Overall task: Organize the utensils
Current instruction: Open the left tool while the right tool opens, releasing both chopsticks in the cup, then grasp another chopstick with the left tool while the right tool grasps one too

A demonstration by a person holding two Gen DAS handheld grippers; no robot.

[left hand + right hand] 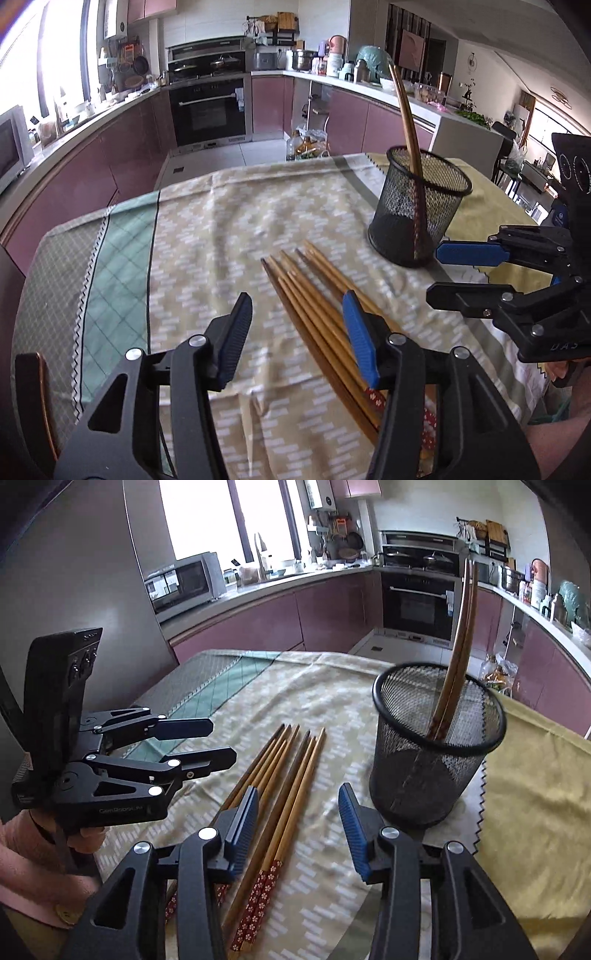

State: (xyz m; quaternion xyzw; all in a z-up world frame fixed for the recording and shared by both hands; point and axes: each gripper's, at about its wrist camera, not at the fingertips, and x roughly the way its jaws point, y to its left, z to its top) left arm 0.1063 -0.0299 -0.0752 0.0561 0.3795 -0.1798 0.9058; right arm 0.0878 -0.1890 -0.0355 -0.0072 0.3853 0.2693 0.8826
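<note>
Several wooden chopsticks (314, 302) with red flowered ends lie side by side on the patterned tablecloth (221, 229); they also show in the right wrist view (288, 786). A black mesh holder (419, 206) stands upright at the right with two chopsticks (408, 122) leaning in it; in the right wrist view the holder (436, 746) holds the same pair (460, 638). My left gripper (297, 336) is open and empty, above the lying chopsticks. My right gripper (299, 830) is open and empty, above their decorated ends, left of the holder. Each gripper shows in the other's view (447, 271) (218, 744).
A yellow cloth (535, 812) lies under and right of the holder. The table's far edge meets the kitchen floor (221, 155). Purple cabinets, an oven (210, 110) and cluttered counters run behind. A microwave (184, 579) stands on the left counter.
</note>
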